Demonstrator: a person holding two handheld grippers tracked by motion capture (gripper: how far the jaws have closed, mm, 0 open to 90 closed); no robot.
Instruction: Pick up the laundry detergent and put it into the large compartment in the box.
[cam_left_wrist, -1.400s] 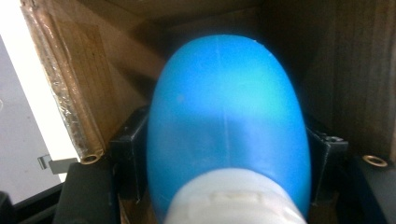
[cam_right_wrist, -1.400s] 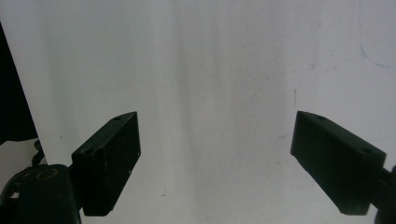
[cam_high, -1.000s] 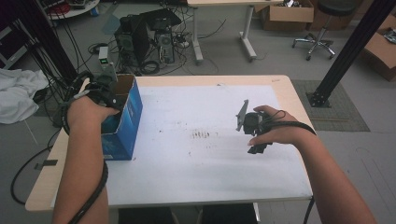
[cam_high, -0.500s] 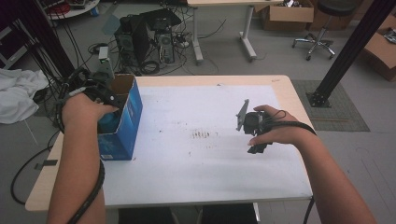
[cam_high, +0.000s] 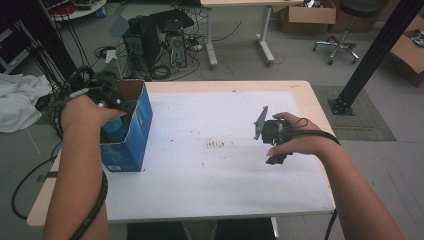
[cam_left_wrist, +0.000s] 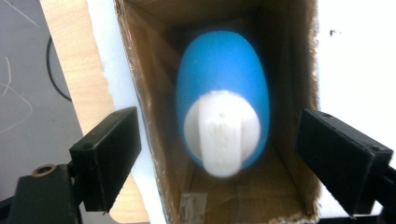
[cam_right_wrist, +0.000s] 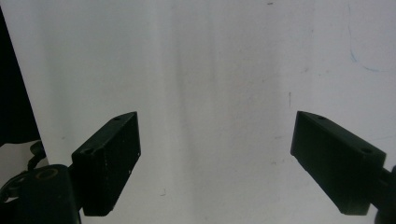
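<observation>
Since a second ago your left gripper (cam_left_wrist: 219, 158) has lifted a little over the box and its jaws have just been opening; nothing else on the table has shifted, and your right hand (cam_high: 295, 142) sits where it was.

Blue bottle (cam_left_wrist: 223, 100) with a white cap (cam_left_wrist: 222, 140): it stands inside the open cardboard box (cam_left_wrist: 154, 107), cap toward the camera, blurred in the left gripper view. Your left jaws stand apart on either side of it, clear of the bottle and not pressing on it. One jaw is outside the box wall, over the table edge; the other is out past the opposite wall. So the bottle is free and resting in the box.

In the high view the box (cam_high: 134, 131) shows blue outside and brown inside, upright at the left edge of the table, top open, with a bit of the blue bottle (cam_high: 116, 131) visible under your left hand (cam_high: 85, 111). Your left gripper (cam_high: 111, 100) is at the box mouth.

Your right gripper (cam_right_wrist: 217, 158) is spread wide, nothing between the jaws, looking down on the bare white table cover (cam_right_wrist: 210, 70). In the high view it (cam_high: 272, 135) is held over the right half of the table (cam_high: 210, 200), well apart from the box.

Dark smudges (cam_high: 218, 145) mark the cover between the box and your right hand.
</observation>
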